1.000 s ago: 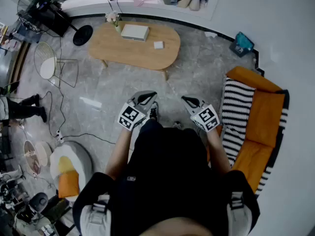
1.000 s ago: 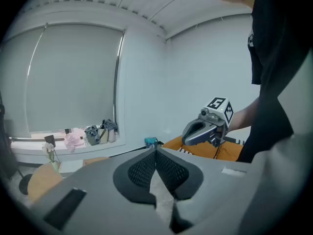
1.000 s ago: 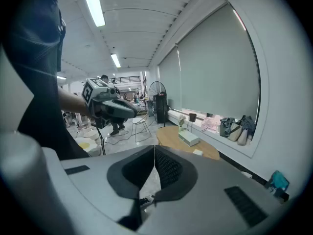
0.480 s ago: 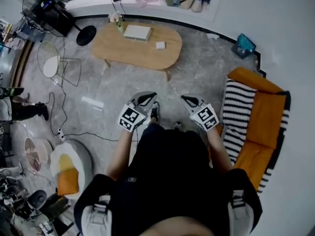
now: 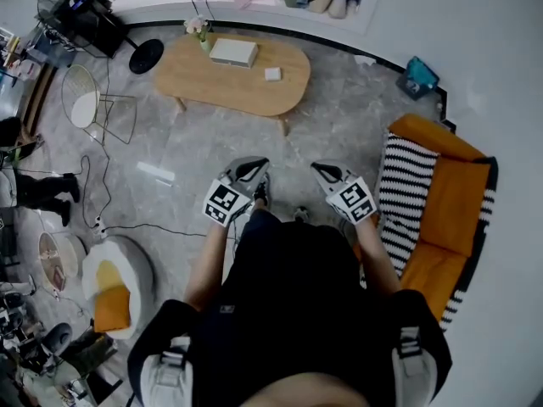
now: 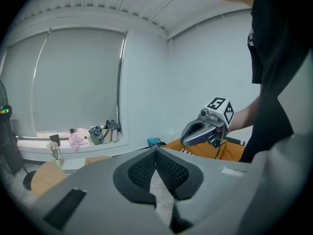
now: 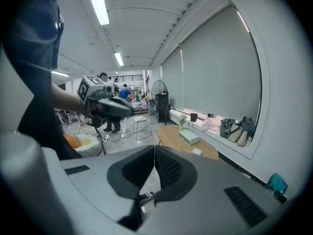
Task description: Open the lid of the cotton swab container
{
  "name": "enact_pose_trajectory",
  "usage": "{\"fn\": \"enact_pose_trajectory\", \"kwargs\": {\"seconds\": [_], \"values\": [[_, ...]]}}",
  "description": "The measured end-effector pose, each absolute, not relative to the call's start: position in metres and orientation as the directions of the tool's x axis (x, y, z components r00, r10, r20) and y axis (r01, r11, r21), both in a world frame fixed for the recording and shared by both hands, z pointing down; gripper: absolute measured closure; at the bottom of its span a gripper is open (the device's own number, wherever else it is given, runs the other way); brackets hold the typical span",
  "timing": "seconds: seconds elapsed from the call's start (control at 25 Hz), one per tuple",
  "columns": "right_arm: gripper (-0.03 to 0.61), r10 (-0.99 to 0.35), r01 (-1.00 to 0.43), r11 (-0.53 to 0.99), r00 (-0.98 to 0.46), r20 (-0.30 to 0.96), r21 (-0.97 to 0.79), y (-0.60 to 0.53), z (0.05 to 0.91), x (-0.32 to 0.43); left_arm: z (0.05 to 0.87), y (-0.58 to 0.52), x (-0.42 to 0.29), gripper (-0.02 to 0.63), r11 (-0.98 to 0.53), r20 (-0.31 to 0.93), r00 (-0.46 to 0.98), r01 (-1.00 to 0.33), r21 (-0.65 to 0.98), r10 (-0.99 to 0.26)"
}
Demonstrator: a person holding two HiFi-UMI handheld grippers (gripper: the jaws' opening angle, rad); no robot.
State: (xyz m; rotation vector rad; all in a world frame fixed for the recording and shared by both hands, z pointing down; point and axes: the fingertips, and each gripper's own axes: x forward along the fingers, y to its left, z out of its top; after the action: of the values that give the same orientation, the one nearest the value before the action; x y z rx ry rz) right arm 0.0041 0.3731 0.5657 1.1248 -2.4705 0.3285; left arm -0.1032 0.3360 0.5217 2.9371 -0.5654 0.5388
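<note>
Container: a small white container (image 5: pixel 272 75) (image 7: pixel 197 152) lies flat on the oval table, near the edge facing the person and well apart from both grippers; it is too small to confirm as the swab container
Its axis: squarish from above, low and blocky in the right gripper view, so no long axis, facing or lid seam can be made out
Table: low wooden table (image 5: pixel 195 83) (image 7: pixel 168 133) (image 6: pixel 41 175) with a pale matte top and rounded ends, its long axis running across the head view
Neighbours on the table: a larger flat white box (image 5: pixel 233 52) (image 7: pixel 188 138) towards the far edge, and a small vase of flowers (image 5: pixel 198 30) at the far left corner
Left gripper: the left gripper (image 5: pixel 257 165) (image 6: pixel 156 150) (image 7: pixel 129 112) is held in front of the person's body, its dark mesh-textured pads pressed together with nothing between them
Right gripper: the right gripper (image 5: pixel 318 170) (image 7: pixel 154 148) (image 6: pixel 184 139) is beside the left one and level with it, its jaws likewise closed and empty
Floor: glossy grey marble-patterned floor (image 5: pixel 339 125) lies between the grippers and the table
Sofa: orange sofa (image 5: pixel 454 202) to the person's right, draped with a black-and-white striped throw (image 5: pixel 400 197)
Further off: a wire chair (image 5: pixel 85 108) and a black standing fan (image 5: pixel 55 7) to the left, with bags and pink cloth on the white window ledge beyond the table
</note>
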Motion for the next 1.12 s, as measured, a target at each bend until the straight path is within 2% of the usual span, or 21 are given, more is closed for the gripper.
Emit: {"fn": "enact_pose_trajectory", "kwargs": {"seconds": [0.68, 1.12], "values": [[0.581, -0.662, -0.788, 0.613, -0.557, 0.502, -0.066, 0.332, 0.569, 0.004, 0.531, 0.285, -0.1, 0.614, -0.933, 0.359, 0.884, -0.349, 0.085, -0.298], [0.581, -0.643, -0.785, 0.616, -0.549, 0.534, -0.065, 0.275, 0.576, -0.022, 0.535, 0.222, -0.118, 0.614, -0.939, 0.364, 0.89, -0.33, 0.099, -0.274]]}}
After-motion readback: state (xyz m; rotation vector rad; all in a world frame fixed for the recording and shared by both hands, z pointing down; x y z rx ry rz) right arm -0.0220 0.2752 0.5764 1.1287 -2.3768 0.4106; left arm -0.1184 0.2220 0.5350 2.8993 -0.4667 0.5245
